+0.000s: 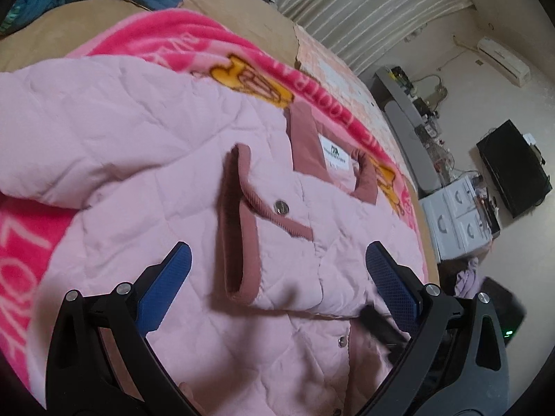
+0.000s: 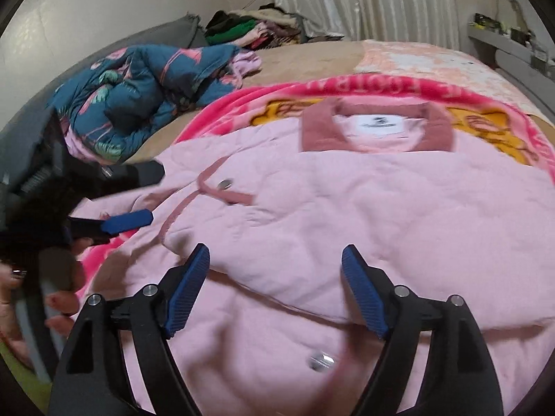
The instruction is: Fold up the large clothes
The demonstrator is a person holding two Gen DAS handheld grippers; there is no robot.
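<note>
A light pink quilted jacket point(image 1: 145, 145) with a dusty-rose collar point(image 1: 305, 138) and snap buttons lies spread on a bed, also in the right wrist view point(image 2: 381, 215). A sleeve or side panel is folded over its front point(image 2: 312, 242). My left gripper point(image 1: 277, 260) is open and empty just above the jacket's front, near the rose-trimmed placket point(image 1: 239, 222). My right gripper point(image 2: 275, 260) is open and empty above the jacket's lower front. The left gripper's blue pads point(image 2: 130, 220) show at the left in the right wrist view.
A bright pink printed blanket point(image 1: 194, 38) lies under the jacket. A dark blue floral quilt point(image 2: 138, 93) is bunched at the bed's far left, with a pile of clothes point(image 2: 253, 27) behind. Curtains point(image 2: 364, 3), a shelf point(image 1: 409, 118) and white boxes point(image 1: 454, 215) stand beyond the bed.
</note>
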